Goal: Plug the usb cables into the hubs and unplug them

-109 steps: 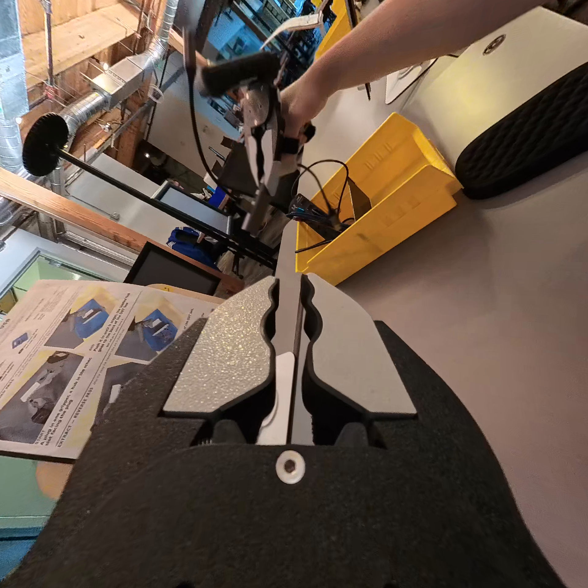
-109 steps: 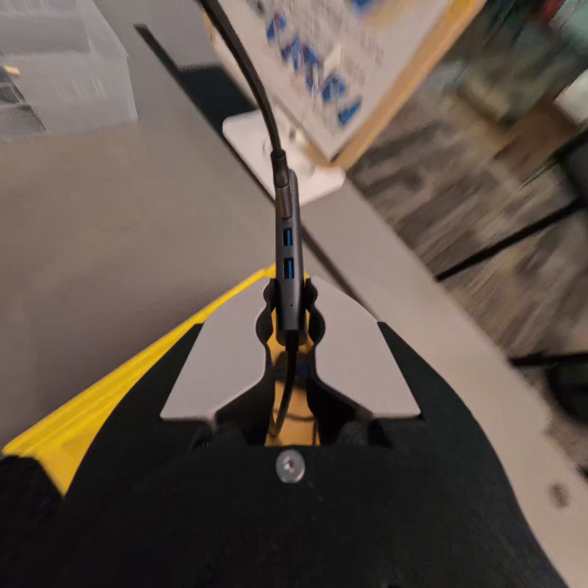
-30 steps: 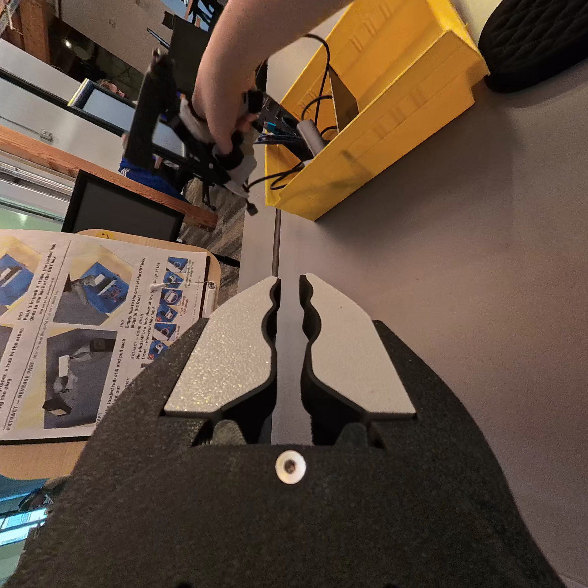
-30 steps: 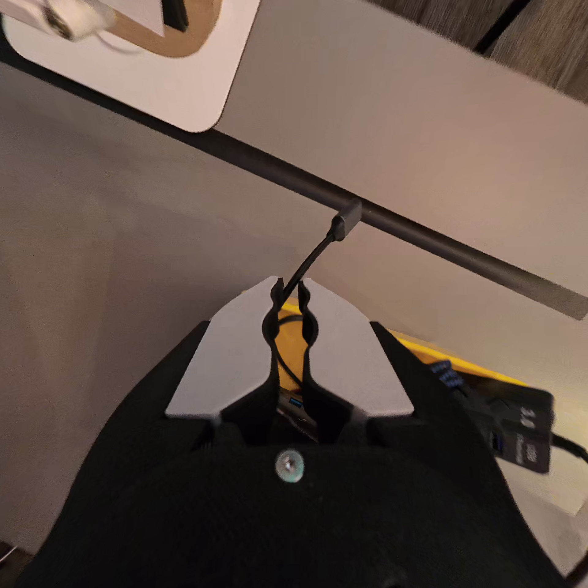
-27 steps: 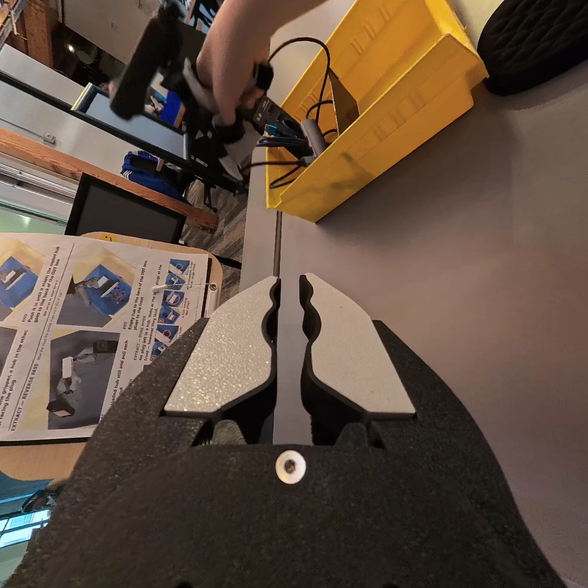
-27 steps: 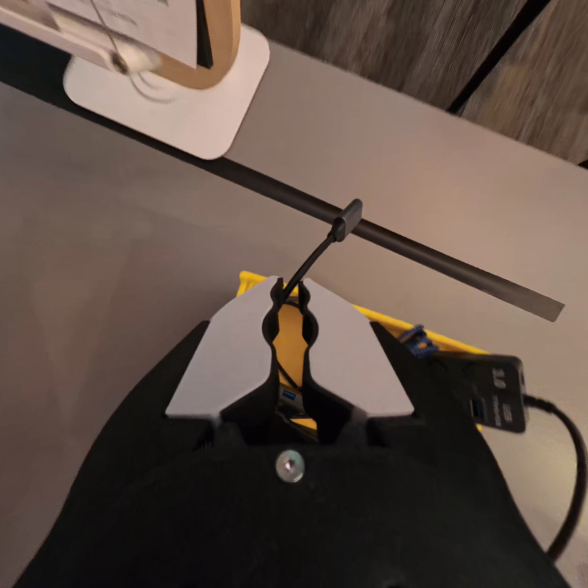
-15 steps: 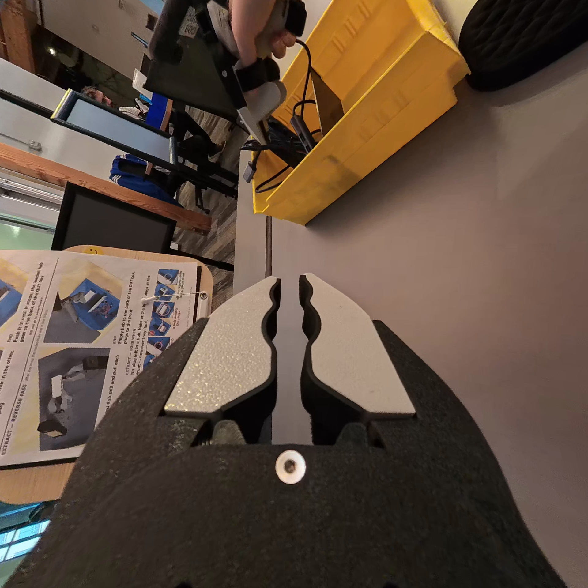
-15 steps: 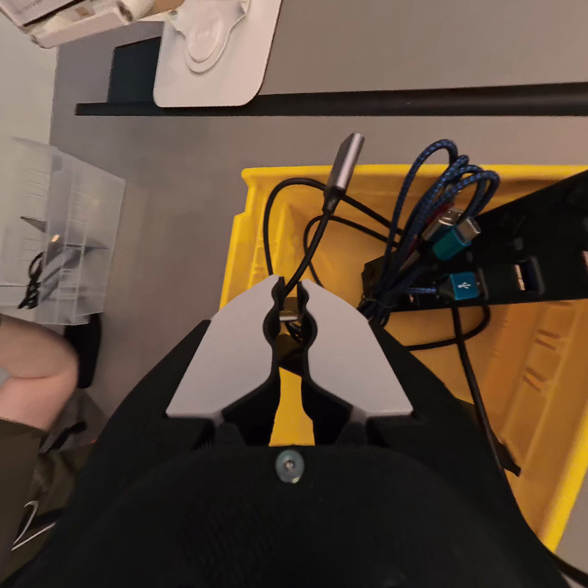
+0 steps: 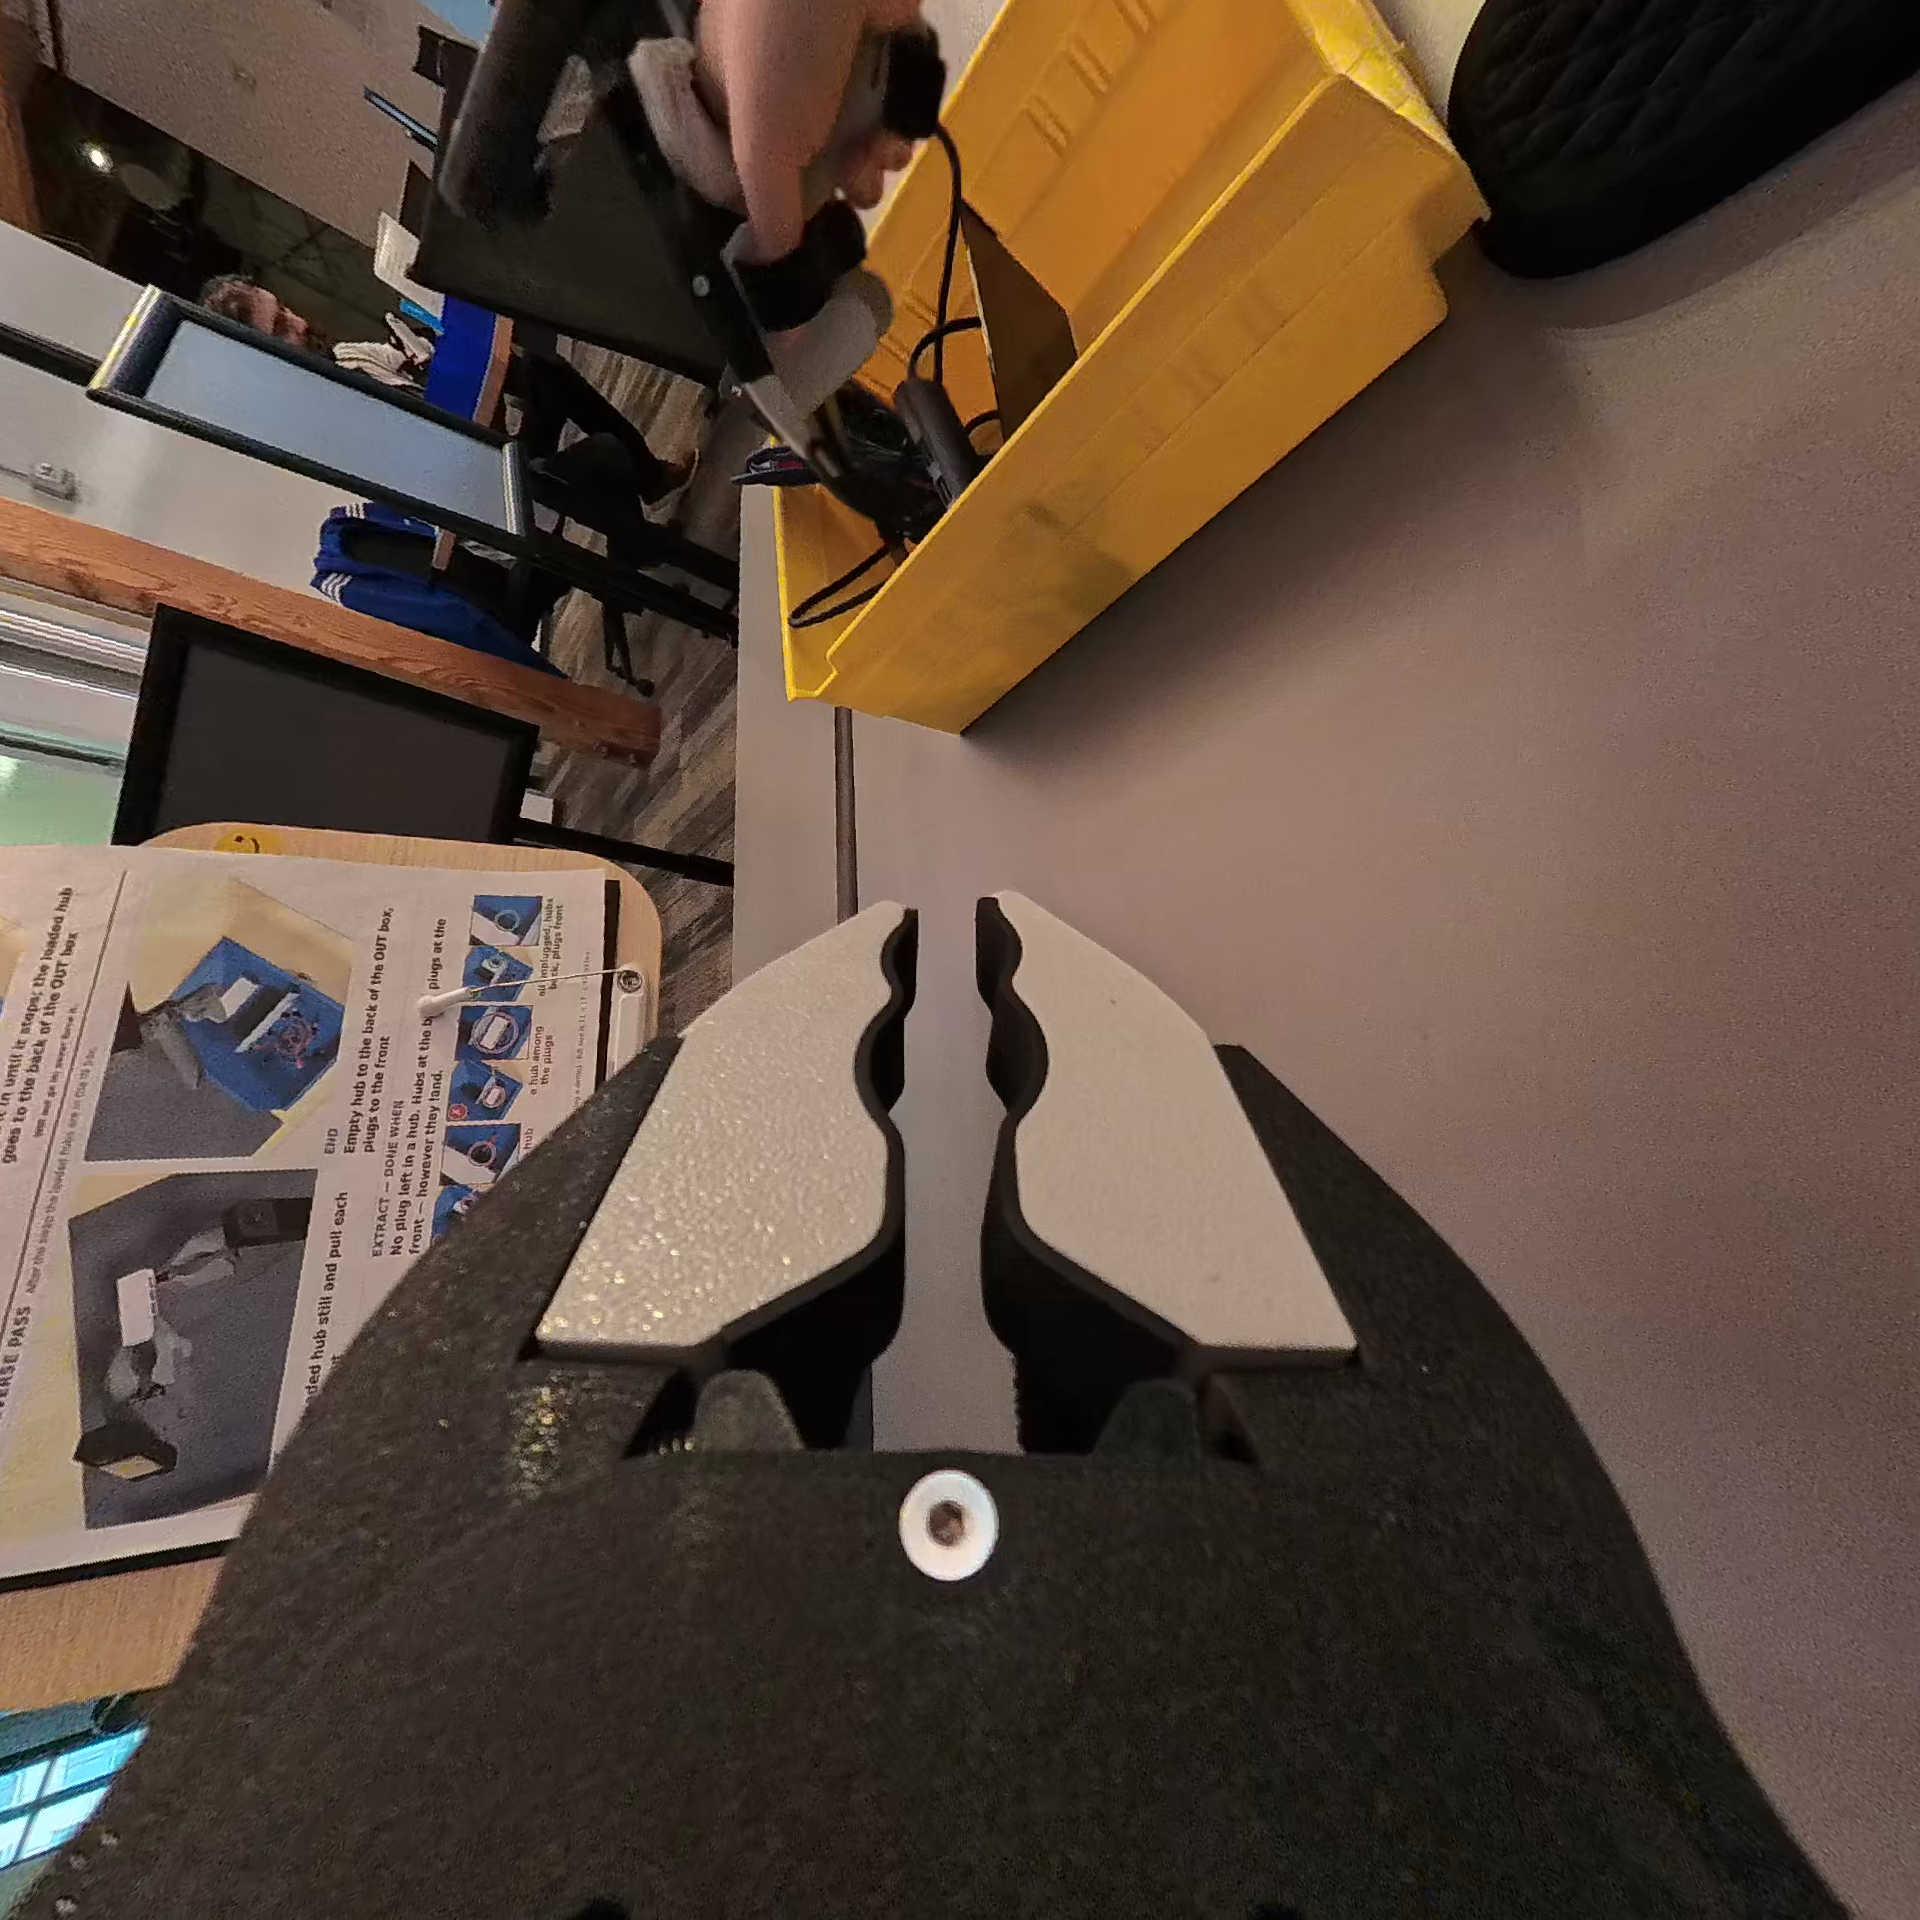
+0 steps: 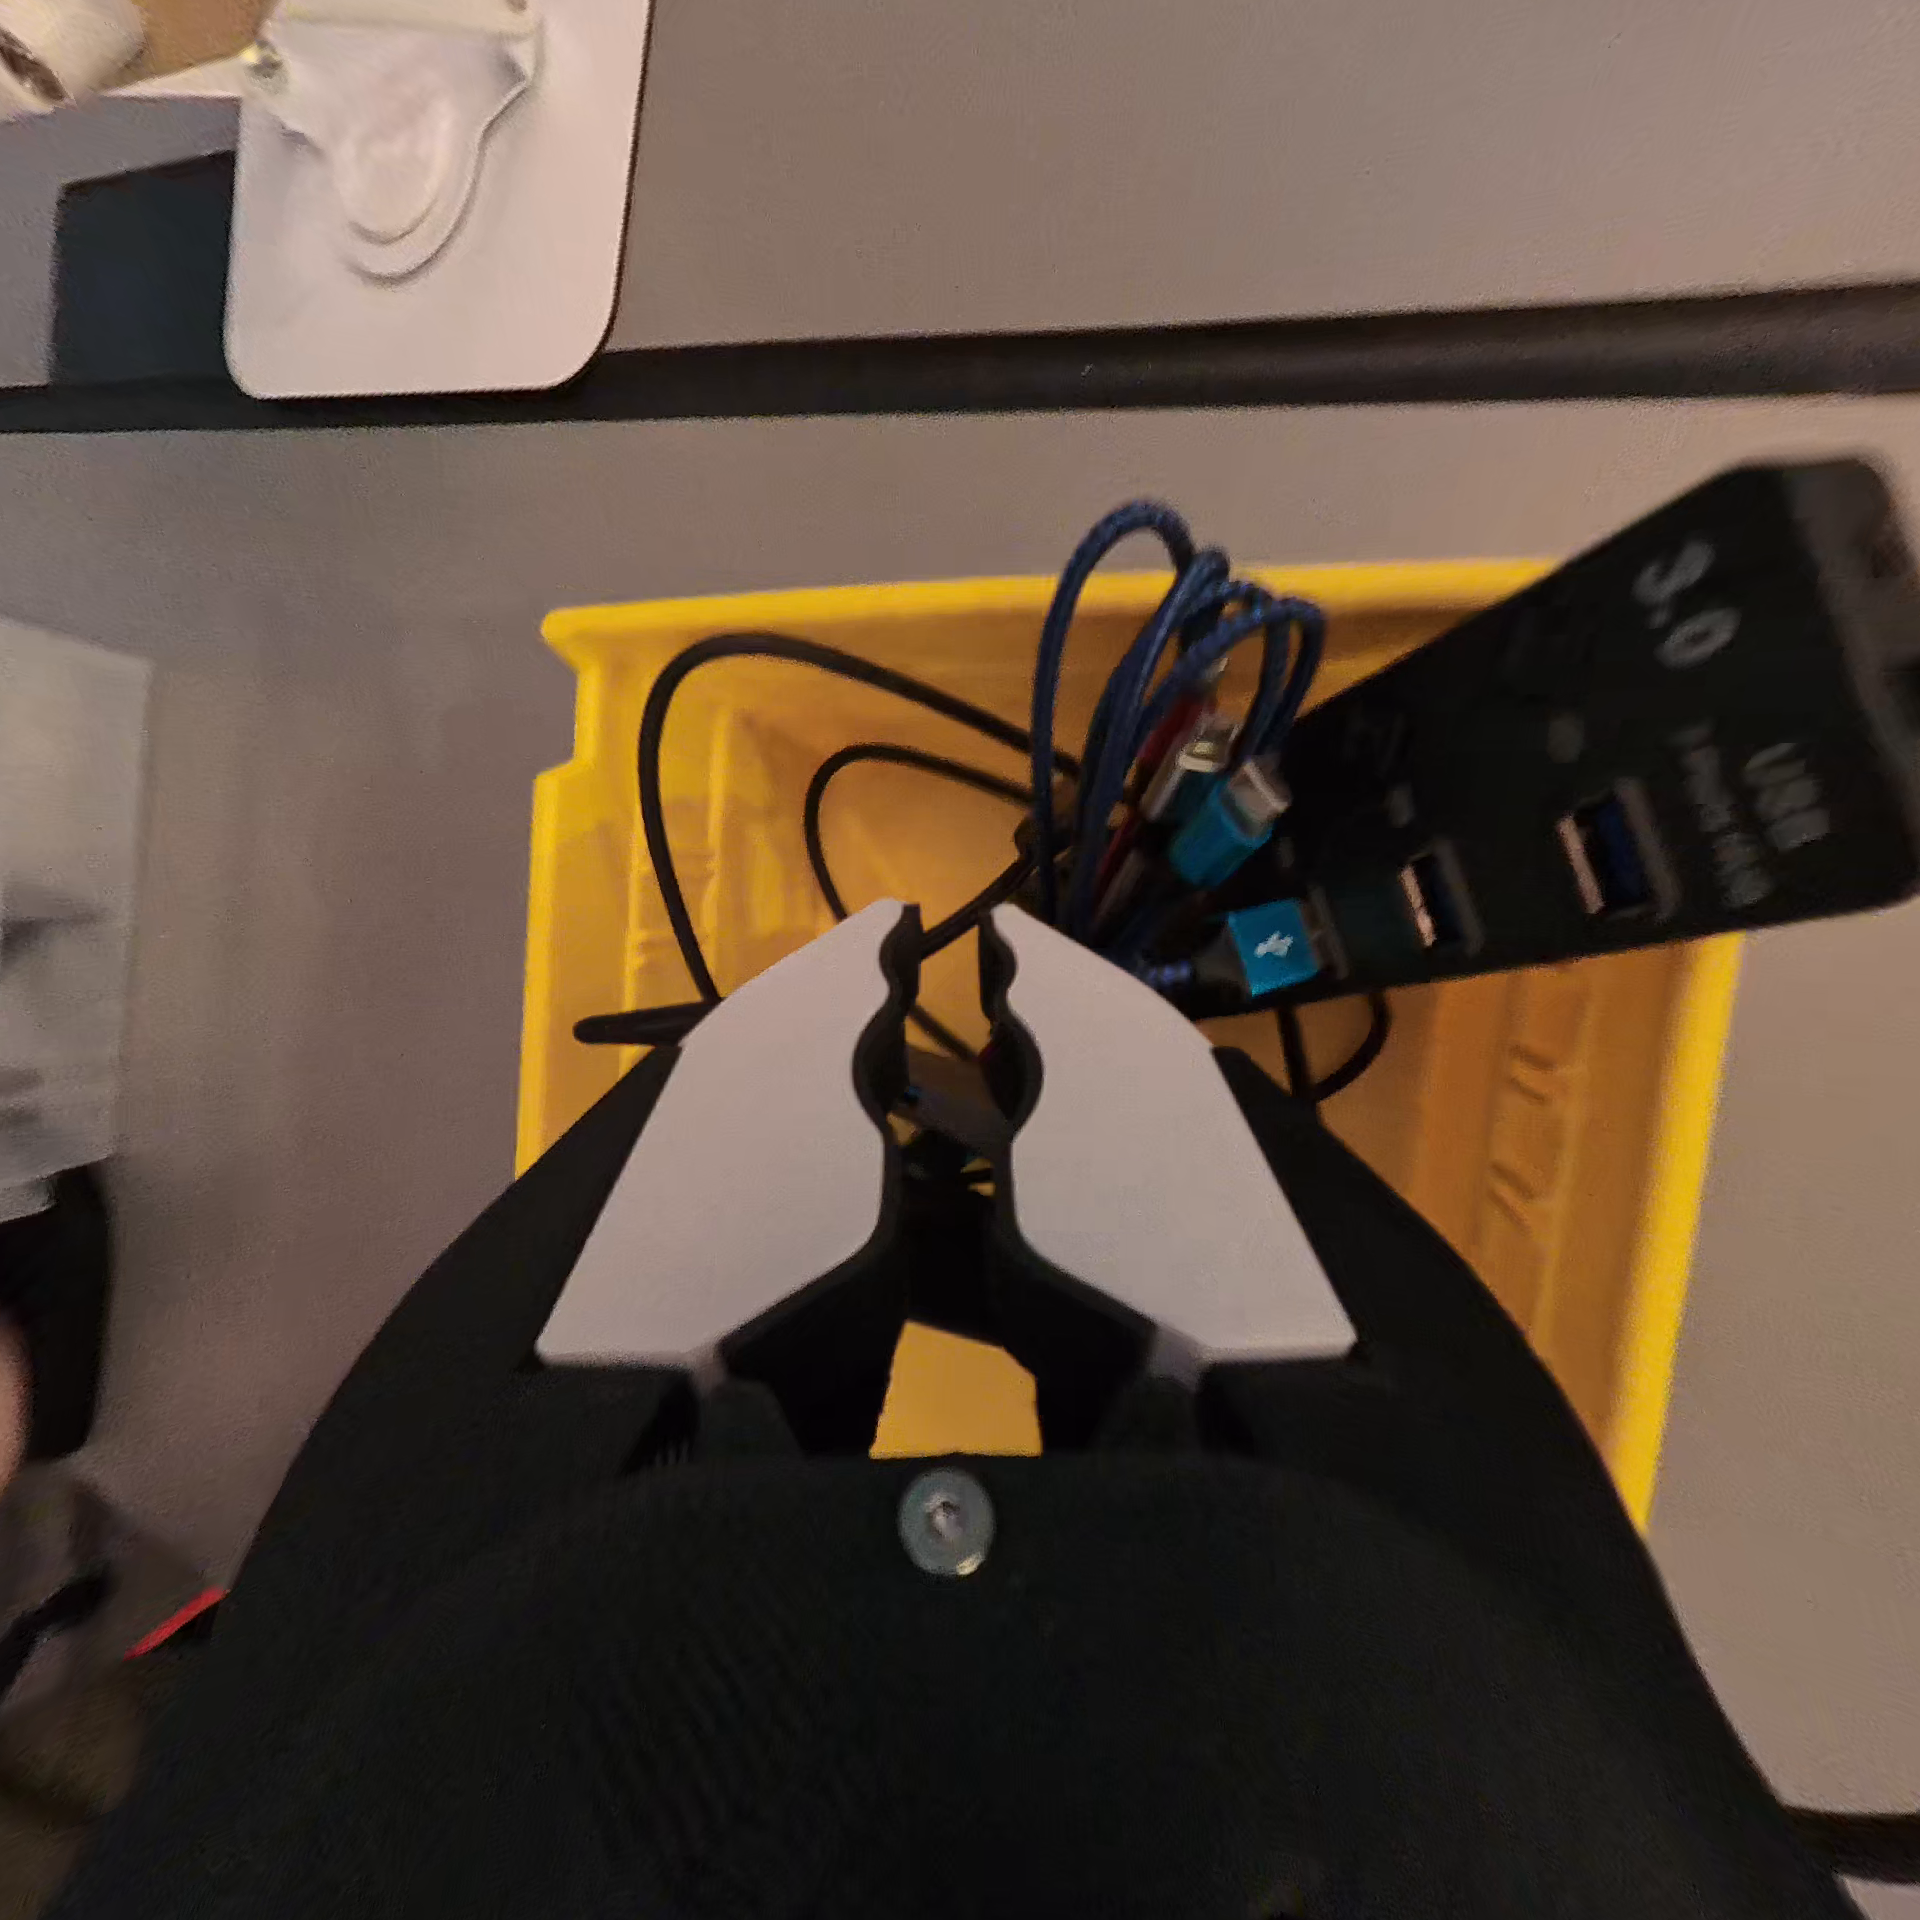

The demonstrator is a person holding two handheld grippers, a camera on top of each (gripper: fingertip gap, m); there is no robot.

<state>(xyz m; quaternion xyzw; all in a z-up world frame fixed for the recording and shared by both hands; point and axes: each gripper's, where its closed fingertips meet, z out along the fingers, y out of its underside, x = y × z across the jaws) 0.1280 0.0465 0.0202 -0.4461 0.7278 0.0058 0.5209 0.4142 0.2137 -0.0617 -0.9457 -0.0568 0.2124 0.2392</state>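
The left gripper (image 9: 945,914) hovers over the grey table (image 9: 1507,883), jaws narrowly parted and empty. The right gripper (image 10: 948,920) points down into the yellow bin (image 10: 582,831); its jaws are narrowly parted around a thin black cable (image 10: 966,914), grip uncertain. Beyond lie blue braided USB cables (image 10: 1143,644) and a black hub (image 10: 1621,769).

r gripper (image 10: 945,935) over yellow bin (image 10: 1621,1195), fingers slightly apart w/ a thin black cable (image 10: 727,665) crossing btwn the tips. black usb hub (image 10: 1621,769) tilted across bin's far right corner, blue braided cables (image 10: 1164,644) bunched beside it. white stand base (image 10: 416,197) on grey table (image 10: 312,831).
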